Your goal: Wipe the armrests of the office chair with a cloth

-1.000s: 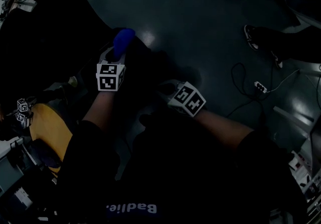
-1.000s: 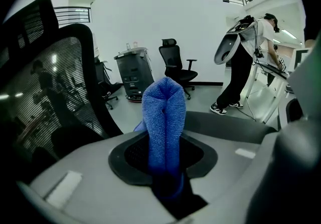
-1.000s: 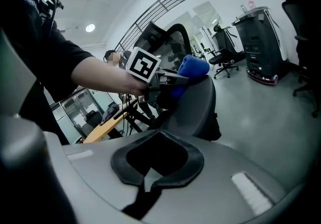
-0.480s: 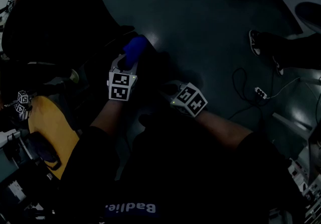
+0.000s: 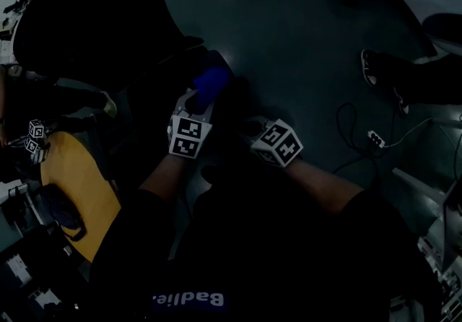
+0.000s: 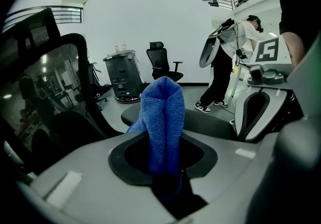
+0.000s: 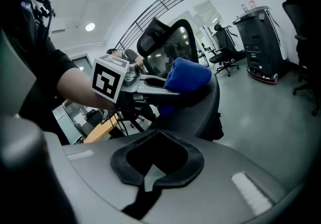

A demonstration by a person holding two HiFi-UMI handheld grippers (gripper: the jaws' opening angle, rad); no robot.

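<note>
The blue cloth [image 5: 210, 85] sticks out from my left gripper [image 5: 200, 102], which is shut on it. In the left gripper view the cloth [image 6: 163, 115] stands folded between the jaws of my left gripper [image 6: 163, 163], just in front of the dark padded armrest [image 6: 213, 123]. The right gripper view shows the cloth [image 7: 184, 78] resting on top of the armrest [image 7: 201, 110]. My right gripper [image 5: 250, 126] hangs beside the armrest, a little right of the left one. Its jaws [image 7: 154, 166] are shut on nothing. The black chair back [image 5: 94, 21] fills the upper left.
A yellow tabletop [image 5: 78, 192] lies at the lower left. Cables and a power strip [image 5: 375, 139] run over the dark floor at the right, near a person's shoe [image 5: 370, 68]. Across the room are another office chair [image 6: 163, 63], a cart [image 6: 122, 75] and a standing person [image 6: 226, 67].
My left gripper has slid to the right and nearer along the armrest with the cloth still in it. The right gripper has barely shifted.
</note>
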